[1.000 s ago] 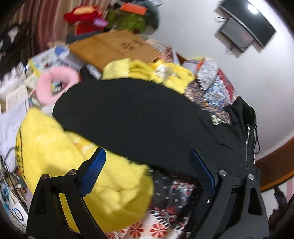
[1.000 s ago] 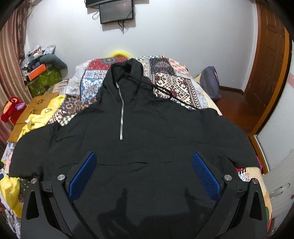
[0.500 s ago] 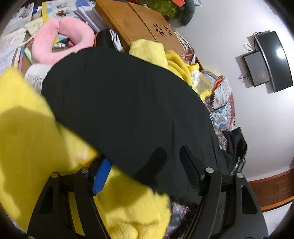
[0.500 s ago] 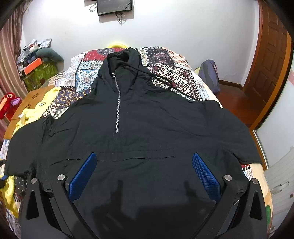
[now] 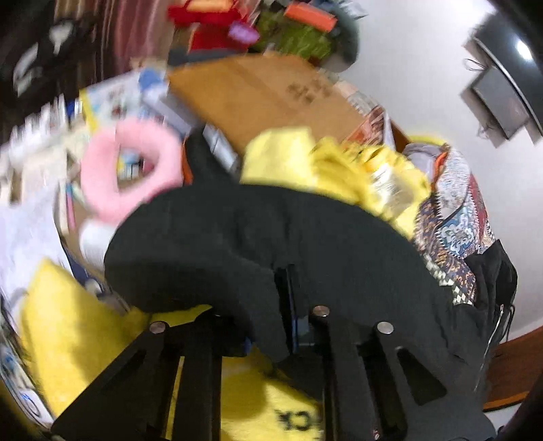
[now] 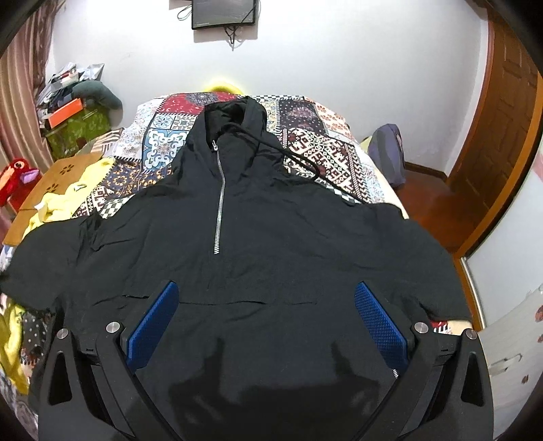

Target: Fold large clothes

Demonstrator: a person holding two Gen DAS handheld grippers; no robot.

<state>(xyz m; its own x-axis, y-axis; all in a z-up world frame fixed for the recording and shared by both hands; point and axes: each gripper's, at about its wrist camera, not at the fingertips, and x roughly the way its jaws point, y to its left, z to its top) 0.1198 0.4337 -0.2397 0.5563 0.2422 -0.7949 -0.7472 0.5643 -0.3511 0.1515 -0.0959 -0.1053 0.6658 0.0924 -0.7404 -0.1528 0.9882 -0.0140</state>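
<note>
A large black hooded pullover (image 6: 271, 237) with a half zip lies face up and spread flat on a patchwork bedspread (image 6: 315, 142). My right gripper (image 6: 266, 319) is open and empty, hovering over the lower front of the pullover. In the left wrist view my left gripper (image 5: 271, 305) is shut on the pullover's left sleeve (image 5: 217, 251), with black fabric draped over the closed fingers. The sleeve end is lifted off a yellow fleece (image 5: 85, 332).
Left of the bed are a wooden board (image 5: 264, 95), a pink neck pillow (image 5: 132, 176), yellow clothes (image 5: 339, 163), books and boxes. A wooden door (image 6: 502, 135) and a backpack (image 6: 390, 152) stand at the right. A screen (image 6: 222, 13) hangs on the far wall.
My left gripper has closed on the sleeve edge and lifted it; it was open a second ago. The right gripper has moved slightly nearer over the pullover and stays open.
</note>
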